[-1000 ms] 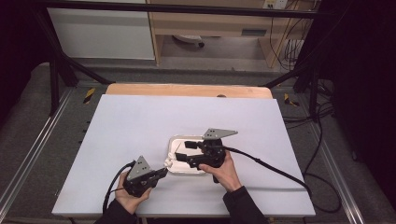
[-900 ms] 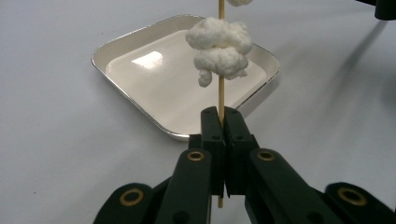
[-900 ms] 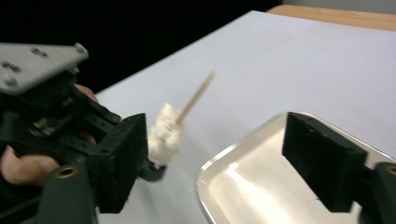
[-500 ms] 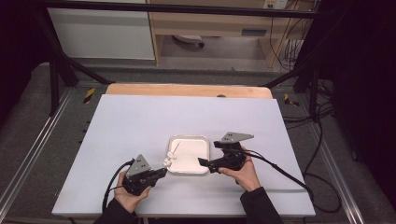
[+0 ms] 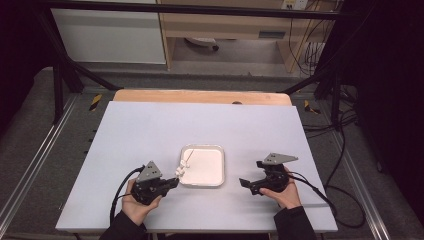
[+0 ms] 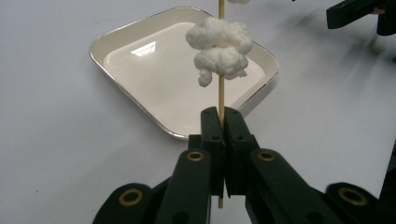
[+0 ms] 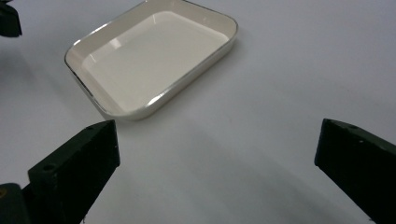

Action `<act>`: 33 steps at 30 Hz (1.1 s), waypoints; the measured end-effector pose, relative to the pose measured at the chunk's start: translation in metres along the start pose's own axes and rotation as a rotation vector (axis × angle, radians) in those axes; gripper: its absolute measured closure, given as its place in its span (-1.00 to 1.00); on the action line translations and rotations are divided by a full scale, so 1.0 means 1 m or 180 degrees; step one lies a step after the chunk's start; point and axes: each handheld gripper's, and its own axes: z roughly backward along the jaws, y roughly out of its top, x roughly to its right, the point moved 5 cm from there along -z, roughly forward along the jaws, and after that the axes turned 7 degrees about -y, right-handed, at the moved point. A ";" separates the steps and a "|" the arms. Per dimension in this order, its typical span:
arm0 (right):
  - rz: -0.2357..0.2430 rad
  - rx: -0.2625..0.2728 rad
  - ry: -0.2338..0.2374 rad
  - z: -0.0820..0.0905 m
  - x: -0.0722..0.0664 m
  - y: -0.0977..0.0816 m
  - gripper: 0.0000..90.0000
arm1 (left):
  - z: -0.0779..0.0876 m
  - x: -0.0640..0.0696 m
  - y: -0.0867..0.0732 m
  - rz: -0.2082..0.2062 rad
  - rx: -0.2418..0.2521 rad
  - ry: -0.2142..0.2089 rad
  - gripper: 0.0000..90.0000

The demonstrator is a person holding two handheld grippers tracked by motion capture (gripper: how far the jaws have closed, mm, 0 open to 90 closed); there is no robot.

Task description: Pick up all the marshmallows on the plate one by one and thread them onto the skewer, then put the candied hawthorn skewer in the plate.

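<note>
1 tray (image 5: 205,169); L gripper (image 6: 222,119) clamps 1 skewer (image 6: 221,95) — maybe 2 marshmallow clumps (image 6: 219,44); R gripper (image 7: 217,158) agape.

A white table (image 5: 150,130) is sitting on a grey floor (image 5: 30,125). A wooden cabinet (image 5: 235,22) and a white panel (image 5: 107,35) are standing beyond, with black cables (image 5: 345,125) trailing at right.
</note>
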 end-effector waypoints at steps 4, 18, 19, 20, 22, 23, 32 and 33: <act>0.0027 -0.0105 -0.0073 0.005 0.009 -0.013 -0.99 | 0.001 -0.004 0.006 0.0021 -0.0019 0.0006 0.97; -0.0045 -0.0074 -0.0072 0.020 0.022 -0.031 -0.99 | -0.013 -0.009 0.028 0.0063 -0.0168 0.0004 0.97; -0.0053 -0.0075 -0.0072 0.021 0.022 -0.031 -0.99 | -0.015 -0.009 0.030 0.0055 -0.0180 0.0025 0.97; -0.0059 -0.0070 -0.0076 0.022 0.023 -0.032 -0.99 | -0.017 -0.010 0.031 0.0049 -0.0201 0.0041 0.97; -0.0065 -0.0079 -0.0083 0.023 0.024 -0.034 -0.99 | -0.021 -0.011 0.033 0.0060 -0.0220 0.0058 0.97; -0.0051 -0.0078 -0.0095 0.023 0.025 -0.035 -0.99 | -0.023 -0.012 0.034 0.0070 -0.0235 0.0063 0.97; -0.0085 -0.0043 -0.0075 0.028 0.027 -0.038 -0.99 | -0.044 -0.021 0.041 0.0152 -0.0333 0.0146 0.96; -0.0071 -0.0050 -0.0076 0.028 0.027 -0.039 -0.99 | -0.046 -0.022 0.041 0.0158 -0.0353 0.0157 0.96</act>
